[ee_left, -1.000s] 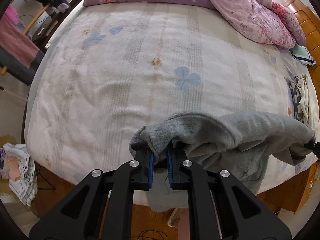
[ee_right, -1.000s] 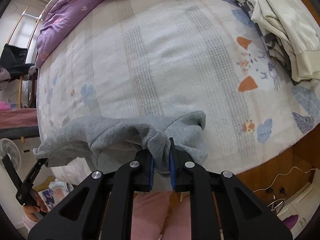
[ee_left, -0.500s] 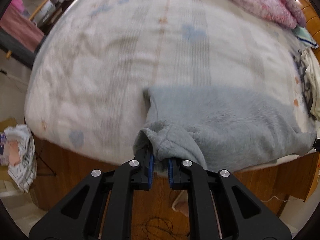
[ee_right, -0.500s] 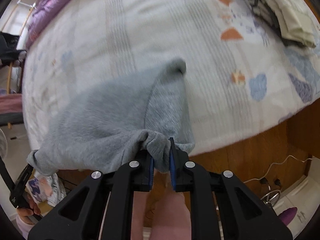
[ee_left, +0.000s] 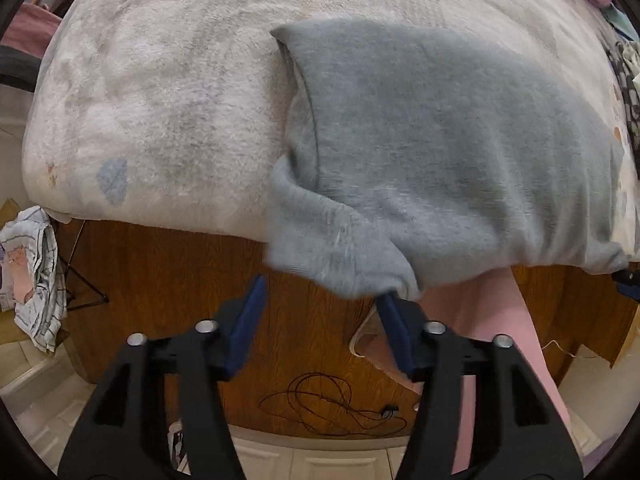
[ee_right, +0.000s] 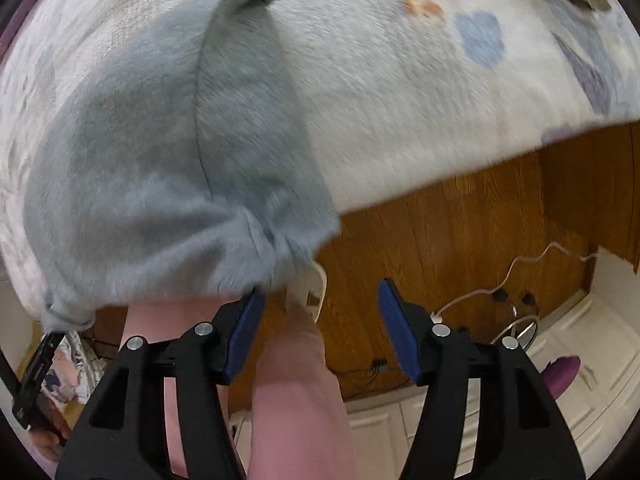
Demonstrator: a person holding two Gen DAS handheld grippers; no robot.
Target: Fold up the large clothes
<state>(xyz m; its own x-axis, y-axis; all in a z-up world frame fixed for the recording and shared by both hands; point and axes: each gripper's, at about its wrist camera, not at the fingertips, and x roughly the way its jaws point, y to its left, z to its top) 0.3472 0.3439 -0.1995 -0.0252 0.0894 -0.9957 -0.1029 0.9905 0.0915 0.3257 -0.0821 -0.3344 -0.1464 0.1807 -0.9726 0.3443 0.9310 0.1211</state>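
Note:
A grey sweatshirt [ee_left: 432, 140] lies spread on the near part of the bed, its lower edge hanging over the bed's front edge; it also shows in the right wrist view [ee_right: 160, 152]. My left gripper [ee_left: 320, 300] is open and empty just below the hanging left corner. My right gripper [ee_right: 320, 300] is open and empty just below the hanging right corner. The left gripper's tip [ee_right: 36, 364] shows at the lower left of the right wrist view.
The bed has a pale patterned blanket [ee_left: 160, 100] and a wooden side panel [ee_left: 180, 280]. A person's pink-clad legs [ee_right: 292, 392] stand against the bed. Cables [ee_left: 332, 400] lie on the floor. Crumpled clothes [ee_left: 36, 272] lie at the left.
Both grippers pulled the sweatshirt back and down onto the bed, then opened and let go. Both now sit lower than the bed's edge.

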